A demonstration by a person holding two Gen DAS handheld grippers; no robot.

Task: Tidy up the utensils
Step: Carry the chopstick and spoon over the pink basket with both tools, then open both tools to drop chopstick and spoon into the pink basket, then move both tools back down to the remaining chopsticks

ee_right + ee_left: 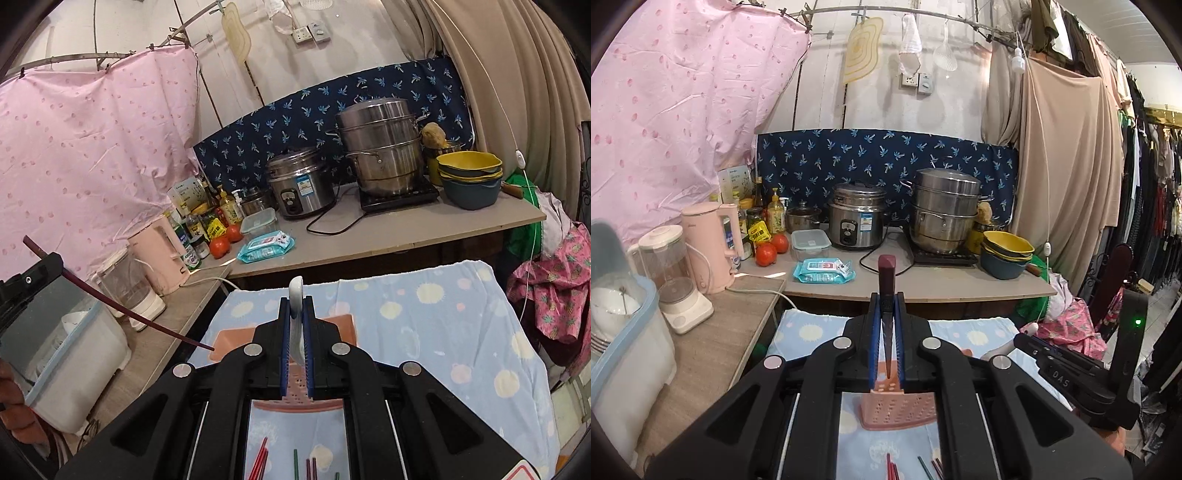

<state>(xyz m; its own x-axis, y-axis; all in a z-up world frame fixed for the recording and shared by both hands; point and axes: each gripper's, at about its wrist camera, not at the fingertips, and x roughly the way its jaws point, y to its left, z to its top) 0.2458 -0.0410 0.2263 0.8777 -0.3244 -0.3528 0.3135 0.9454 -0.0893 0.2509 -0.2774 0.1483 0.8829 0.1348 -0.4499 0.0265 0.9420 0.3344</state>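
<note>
My left gripper is shut on a dark maroon chopstick that stands upright between the blue pads, its tip pointing down over the pink perforated utensil basket. In the right wrist view the same chopstick slants toward the basket. My right gripper is shut on a white ceramic spoon, held above the basket. Several red, green and maroon chopsticks lie on the blue cloth below; they also show in the left wrist view.
The blue dotted cloth covers the work table. A counter behind holds a rice cooker, steamer pot, stacked bowls, wipes pack, tomatoes and bottles. A blender, pink kettle and plastic dish bin stand left.
</note>
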